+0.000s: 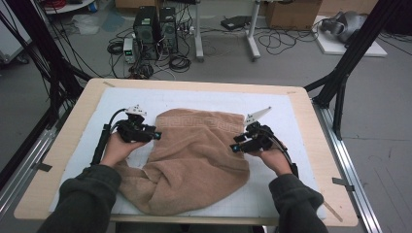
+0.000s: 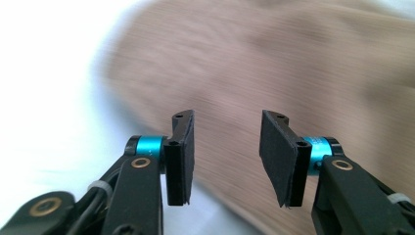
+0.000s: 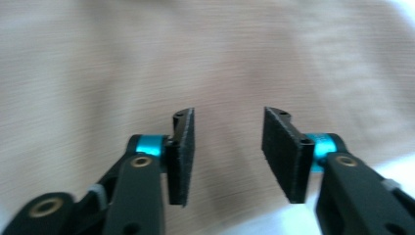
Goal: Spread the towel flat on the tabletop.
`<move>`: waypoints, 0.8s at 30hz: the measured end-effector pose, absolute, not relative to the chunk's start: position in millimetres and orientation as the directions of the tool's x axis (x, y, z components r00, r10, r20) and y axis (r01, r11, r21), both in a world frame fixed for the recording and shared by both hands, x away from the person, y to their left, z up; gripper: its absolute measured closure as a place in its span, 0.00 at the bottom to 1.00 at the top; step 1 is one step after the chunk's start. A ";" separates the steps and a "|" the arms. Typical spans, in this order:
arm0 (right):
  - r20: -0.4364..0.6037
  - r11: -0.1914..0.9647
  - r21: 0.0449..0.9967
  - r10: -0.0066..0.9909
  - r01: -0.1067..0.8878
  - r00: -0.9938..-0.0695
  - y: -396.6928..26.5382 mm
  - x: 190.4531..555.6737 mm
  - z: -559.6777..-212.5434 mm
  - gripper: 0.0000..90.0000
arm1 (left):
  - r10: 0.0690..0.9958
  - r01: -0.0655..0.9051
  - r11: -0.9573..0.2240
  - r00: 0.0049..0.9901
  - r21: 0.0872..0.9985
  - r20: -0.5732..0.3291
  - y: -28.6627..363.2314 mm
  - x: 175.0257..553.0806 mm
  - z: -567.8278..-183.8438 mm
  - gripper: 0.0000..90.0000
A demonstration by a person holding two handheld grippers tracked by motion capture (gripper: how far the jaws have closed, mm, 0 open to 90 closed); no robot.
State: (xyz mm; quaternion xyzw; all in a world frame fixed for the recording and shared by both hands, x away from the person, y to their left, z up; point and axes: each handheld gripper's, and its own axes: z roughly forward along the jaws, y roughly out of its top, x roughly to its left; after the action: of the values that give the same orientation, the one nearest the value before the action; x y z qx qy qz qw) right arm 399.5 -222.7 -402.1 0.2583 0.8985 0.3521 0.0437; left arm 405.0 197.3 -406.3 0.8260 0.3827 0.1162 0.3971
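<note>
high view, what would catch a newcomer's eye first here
A tan towel lies rumpled mid-table on a white mat, its near left corner bunched. The left gripper and right gripper flank it, jaws open and empty, pointing inward at its edges.

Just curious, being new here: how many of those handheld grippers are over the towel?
2. The left gripper sits at the tan towel's left edge, the right gripper at its right edge; both with jaws open.

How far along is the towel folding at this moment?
Early. The tan towel lies rumpled on the white mat, far edge flat, near left corner bunched. Nothing is gripped: the left gripper and right gripper hover at its sides, fingers apart with nothing between. Grasping, folding and smoothing remain.
</note>
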 end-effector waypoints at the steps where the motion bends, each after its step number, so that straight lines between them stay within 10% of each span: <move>1: 0.103 0.619 0.655 0.495 0.433 -0.863 -222.7 399.5 -402.1 0.59 | 0.752 0.543 -0.376 0.652 0.751 -0.094 195.9 411.5 -410.4 0.63; 5: 0.058 0.608 0.630 0.584 0.483 -0.810 -218.0 427.0 -422.8 0.58 | 0.774 0.587 -0.433 0.632 0.684 -0.052 180.2 430.9 -431.5 0.58; 7: 0.035 0.619 0.618 0.593 0.484 -0.804 -216.4 433.1 -432.6 0.67 | 0.763 0.572 -0.451 0.645 0.686 -0.036 176.1 432.7 -435.0 0.69; 8: 0.041 0.612 0.628 0.592 0.481 -0.805 -216.3 434.9 -432.7 0.80 | 0.761 0.571 -0.455 0.648 0.683 -0.035 174.7 433.8 -434.9 0.92; 9: 0.055 0.626 0.632 0.553 0.458 -0.832 -215.5 436.6 -432.6 0.95 | 0.760 0.572 -0.469 0.650 0.673 -0.023 172.5 436.5 -433.0 0.93; 13: -0.103 0.651 0.651 0.587 0.392 -0.803 -206.1 456.2 -386.6 0.96 | 0.810 0.503 -0.438 0.580 0.745 0.085 169.3 448.4 -401.1 0.96; 18: -0.256 0.591 0.763 0.647 0.261 -0.718 -211.0 455.7 -322.5 0.96 | 0.860 0.255 -0.328 0.480 0.910 0.175 178.9 443.3 -332.8 0.95; 21: -0.170 0.495 0.824 0.681 0.276 -0.712 -220.3 455.2 -315.6 0.92 | 0.854 0.417 -0.320 0.515 0.850 0.069 189.3 454.6 -348.0 0.82; 22: -0.127 0.504 0.802 0.670 0.321 -0.732 -219.0 458.1 -324.0 0.80 | 0.857 0.493 -0.344 0.513 0.799 0.053 190.9 458.6 -359.6 0.62; 24: -0.038 0.541 0.721 0.655 0.433 -0.754 -213.0 466.1 -345.9 0.60 | 0.854 0.567 -0.339 0.521 0.751 -0.008 197.2 458.5 -381.5 0.61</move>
State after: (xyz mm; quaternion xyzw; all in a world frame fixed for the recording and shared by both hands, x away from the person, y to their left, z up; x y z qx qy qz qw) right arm 466.1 -213.0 -345.9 0.3150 0.8641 0.3611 0.1538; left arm 458.5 197.2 -381.5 0.7938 0.4475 0.1984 0.3610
